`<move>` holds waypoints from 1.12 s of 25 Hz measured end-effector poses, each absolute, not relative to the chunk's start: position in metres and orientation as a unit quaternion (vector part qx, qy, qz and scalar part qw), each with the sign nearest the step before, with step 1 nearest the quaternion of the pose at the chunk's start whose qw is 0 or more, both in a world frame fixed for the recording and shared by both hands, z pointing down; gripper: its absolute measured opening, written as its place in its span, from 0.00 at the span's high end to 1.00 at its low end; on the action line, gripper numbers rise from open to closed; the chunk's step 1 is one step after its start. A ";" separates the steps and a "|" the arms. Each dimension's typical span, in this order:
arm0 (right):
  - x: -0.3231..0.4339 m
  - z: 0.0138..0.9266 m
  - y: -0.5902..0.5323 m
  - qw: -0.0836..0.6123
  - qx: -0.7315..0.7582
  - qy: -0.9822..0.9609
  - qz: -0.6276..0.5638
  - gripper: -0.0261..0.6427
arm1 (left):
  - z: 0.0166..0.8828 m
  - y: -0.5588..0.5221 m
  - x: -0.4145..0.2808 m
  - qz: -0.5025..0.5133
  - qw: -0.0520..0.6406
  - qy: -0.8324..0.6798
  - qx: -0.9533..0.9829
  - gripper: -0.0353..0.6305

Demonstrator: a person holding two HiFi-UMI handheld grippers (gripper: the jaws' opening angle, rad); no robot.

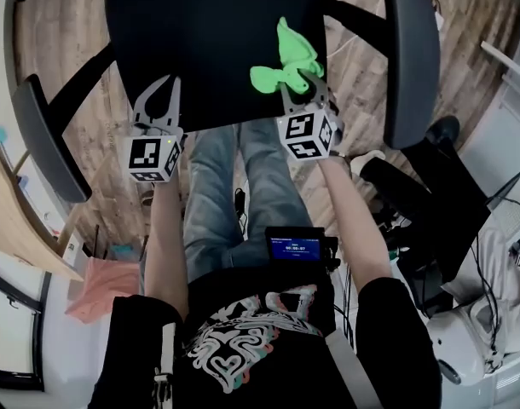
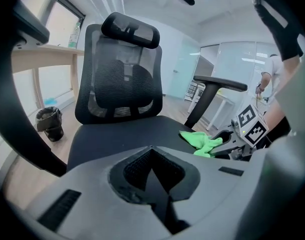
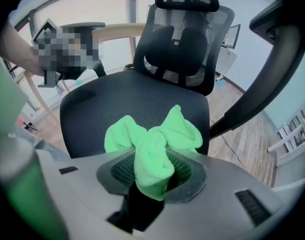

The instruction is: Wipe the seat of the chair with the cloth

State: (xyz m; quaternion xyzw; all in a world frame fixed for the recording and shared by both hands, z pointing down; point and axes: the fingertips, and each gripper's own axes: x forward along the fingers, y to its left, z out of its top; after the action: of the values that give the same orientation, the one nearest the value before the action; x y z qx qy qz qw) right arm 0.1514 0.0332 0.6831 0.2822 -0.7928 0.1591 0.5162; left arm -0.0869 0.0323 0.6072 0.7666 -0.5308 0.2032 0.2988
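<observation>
Right gripper (image 1: 299, 85) pinches the bunched cloth (image 1: 285, 61) on the seat's (image 1: 200, 41) near right. Left gripper (image 1: 160, 102) is closed, empty, near left. Wiping looks barely begun.

You have little to read here. The small screen (image 1: 296, 245) at your chest shows a row of light digits like a timer, seemingly 00:00:07, but they are too small to be sure. The left cube (image 1: 152, 158) on your left gripper (image 1: 160, 92) and the right cube (image 1: 308, 134) on your right gripper (image 1: 299, 85) carry black-and-white square markers, not letters. The pale print on your black shirt (image 1: 243, 339) cannot be read as words.
</observation>
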 end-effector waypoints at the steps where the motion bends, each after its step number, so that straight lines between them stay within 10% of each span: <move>1: 0.146 0.684 0.034 0.520 0.282 -0.790 0.160 0.76 | 0.608 0.033 -0.094 0.202 0.298 -0.531 0.767 0.94; 28: 0.013 0.708 0.058 0.524 0.152 -0.827 0.138 0.76 | 0.620 0.044 -0.111 0.197 0.302 -0.504 0.785 0.94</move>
State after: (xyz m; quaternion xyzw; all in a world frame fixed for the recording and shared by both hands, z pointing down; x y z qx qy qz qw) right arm 0.0130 0.0583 0.7080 0.1515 -0.8270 0.1377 0.5236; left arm -0.1114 0.0440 0.6197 0.7847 -0.5043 0.1969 0.3020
